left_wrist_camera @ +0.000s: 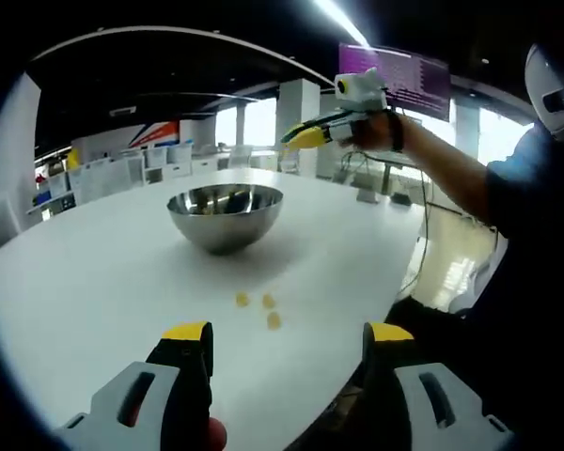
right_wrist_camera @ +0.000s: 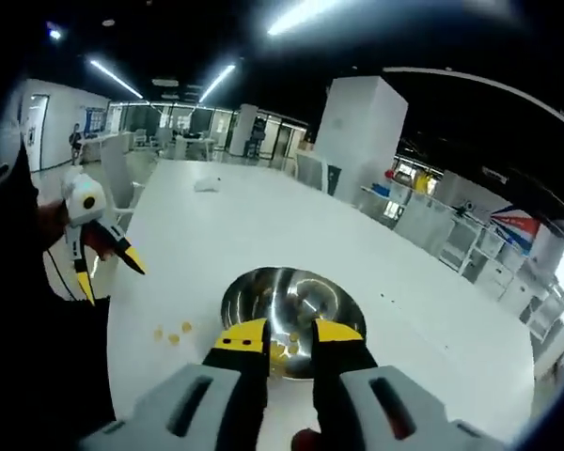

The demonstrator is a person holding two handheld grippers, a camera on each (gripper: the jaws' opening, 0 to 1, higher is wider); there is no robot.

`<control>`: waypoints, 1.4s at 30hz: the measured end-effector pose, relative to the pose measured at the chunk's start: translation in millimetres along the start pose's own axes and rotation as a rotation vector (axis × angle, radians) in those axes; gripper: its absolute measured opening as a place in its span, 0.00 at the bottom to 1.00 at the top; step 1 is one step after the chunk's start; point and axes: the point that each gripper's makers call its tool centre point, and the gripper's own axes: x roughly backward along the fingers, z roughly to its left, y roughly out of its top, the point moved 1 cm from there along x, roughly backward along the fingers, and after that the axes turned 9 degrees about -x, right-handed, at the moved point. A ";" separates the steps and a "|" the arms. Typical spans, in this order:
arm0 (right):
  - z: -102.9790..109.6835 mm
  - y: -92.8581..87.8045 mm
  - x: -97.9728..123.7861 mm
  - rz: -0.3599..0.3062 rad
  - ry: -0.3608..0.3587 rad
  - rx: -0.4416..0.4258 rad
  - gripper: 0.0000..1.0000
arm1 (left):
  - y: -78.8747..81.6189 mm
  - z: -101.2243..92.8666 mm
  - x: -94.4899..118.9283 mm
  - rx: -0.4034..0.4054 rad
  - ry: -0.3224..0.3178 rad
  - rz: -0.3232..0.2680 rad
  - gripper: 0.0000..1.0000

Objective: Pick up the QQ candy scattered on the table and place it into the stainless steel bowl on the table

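Each gripper has two black jaws capped with yellow tips, set in pale grey housings with dark slots: the left gripper (left_wrist_camera: 287, 334) and the right gripper (right_wrist_camera: 289, 333) are built alike. From the side, the right one has a white body and long black jaws ending in yellow points. The person (left_wrist_camera: 536, 216) wears a dark blue short sleeve and a black wrist strap (left_wrist_camera: 396, 130).

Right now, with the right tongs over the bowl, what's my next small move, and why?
Probably lower the left tongs onto the nearest of the three yellow candies lying on the white table in front of the stainless steel bowl. The left tongs are open and hold nothing, while the right tongs hover above the bowl, where candies already lie.
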 end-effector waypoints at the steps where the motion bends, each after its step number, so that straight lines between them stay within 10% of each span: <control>1: -0.6 -3.8 9.6 -0.034 -0.018 -0.051 0.18 | 0.3 -0.9 -0.7 -0.001 -0.002 0.001 0.65; 15: 28.5 -63.1 80.7 -0.242 -0.070 -0.267 0.18 | 4.1 -5.6 -5.7 -0.016 -0.006 0.015 0.65; 28: 76.2 -119.3 91.4 -0.132 -0.059 -0.248 0.20 | 6.8 -7.7 -4.8 -0.035 -0.009 0.031 0.65; 42: 87.7 -109.5 72.7 -0.063 -0.011 -0.163 0.18 | 8.9 -1.2 -1.8 -0.043 -0.005 0.021 0.65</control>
